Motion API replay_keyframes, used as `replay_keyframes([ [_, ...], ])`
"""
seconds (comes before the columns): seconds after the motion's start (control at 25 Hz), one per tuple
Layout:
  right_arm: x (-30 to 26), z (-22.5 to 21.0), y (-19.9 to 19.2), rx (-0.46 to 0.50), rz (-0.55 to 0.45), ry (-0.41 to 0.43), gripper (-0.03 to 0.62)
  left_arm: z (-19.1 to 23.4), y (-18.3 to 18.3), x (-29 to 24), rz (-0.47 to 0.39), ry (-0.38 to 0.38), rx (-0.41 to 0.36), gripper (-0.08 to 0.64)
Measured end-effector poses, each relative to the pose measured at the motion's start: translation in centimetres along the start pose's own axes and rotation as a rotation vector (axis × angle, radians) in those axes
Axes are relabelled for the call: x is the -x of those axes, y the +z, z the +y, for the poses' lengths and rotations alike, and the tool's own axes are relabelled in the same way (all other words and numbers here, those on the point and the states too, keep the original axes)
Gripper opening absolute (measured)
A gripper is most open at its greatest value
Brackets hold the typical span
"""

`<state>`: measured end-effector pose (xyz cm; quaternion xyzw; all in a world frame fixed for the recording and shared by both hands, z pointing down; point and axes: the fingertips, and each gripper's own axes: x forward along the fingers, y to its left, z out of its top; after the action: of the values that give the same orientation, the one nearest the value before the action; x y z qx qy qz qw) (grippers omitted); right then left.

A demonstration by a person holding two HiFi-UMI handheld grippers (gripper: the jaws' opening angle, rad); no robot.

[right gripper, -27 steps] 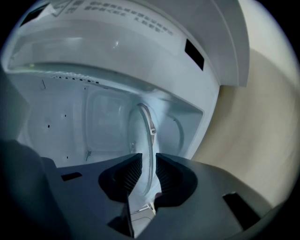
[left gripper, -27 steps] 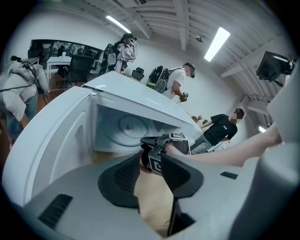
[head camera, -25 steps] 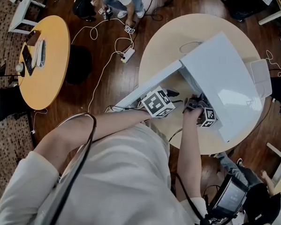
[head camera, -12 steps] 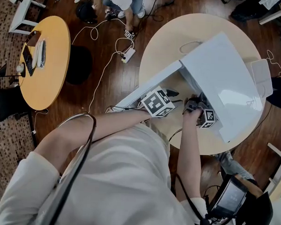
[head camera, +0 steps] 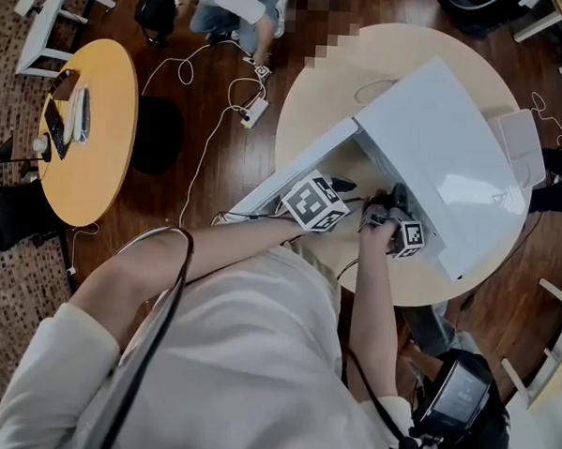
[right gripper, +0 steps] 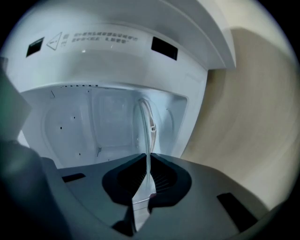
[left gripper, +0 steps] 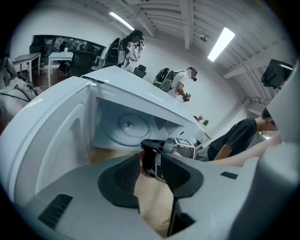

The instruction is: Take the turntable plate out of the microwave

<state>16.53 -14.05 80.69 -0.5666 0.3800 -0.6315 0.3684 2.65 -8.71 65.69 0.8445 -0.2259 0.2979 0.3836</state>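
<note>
The white microwave [head camera: 444,152] stands on a round table [head camera: 335,90] with its door [head camera: 293,177] swung open. The clear glass turntable plate [left gripper: 129,126] lies inside the cavity. In the right gripper view its rim [right gripper: 145,131] runs edge-on between my right gripper's [right gripper: 148,176] pads, which have just been closing and now press on it. That gripper [head camera: 387,208] reaches into the cavity's mouth. My left gripper [left gripper: 150,183] hovers in front of the opening, open, with nothing between its fingers; the right gripper [left gripper: 161,154] shows beyond it.
A yellow round table [head camera: 89,124] stands at the left. Cables [head camera: 207,121] trail over the wooden floor. A flat white object [head camera: 522,147] lies on the table behind the microwave. A person [head camera: 232,0] crouches at the far side; others [left gripper: 180,79] stand behind.
My right gripper has edged slightly left at the microwave's mouth. The left gripper has kept still. The person at the far side has shifted.
</note>
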Motion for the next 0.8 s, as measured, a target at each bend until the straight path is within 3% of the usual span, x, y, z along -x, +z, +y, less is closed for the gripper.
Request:
replay_keyframes([
  [0.44,1.0,-0.7,0.2,0.003,0.020,-0.001,0.029,0.7,-0.2,-2.6,0.010,-0.002,0.069,0.143],
  [0.8,2.4,-0.6,-0.2,0.013,0.033,-0.021,0.029,2.2,0.7,-4.9,-0.047,0.011,0.190,0.144],
])
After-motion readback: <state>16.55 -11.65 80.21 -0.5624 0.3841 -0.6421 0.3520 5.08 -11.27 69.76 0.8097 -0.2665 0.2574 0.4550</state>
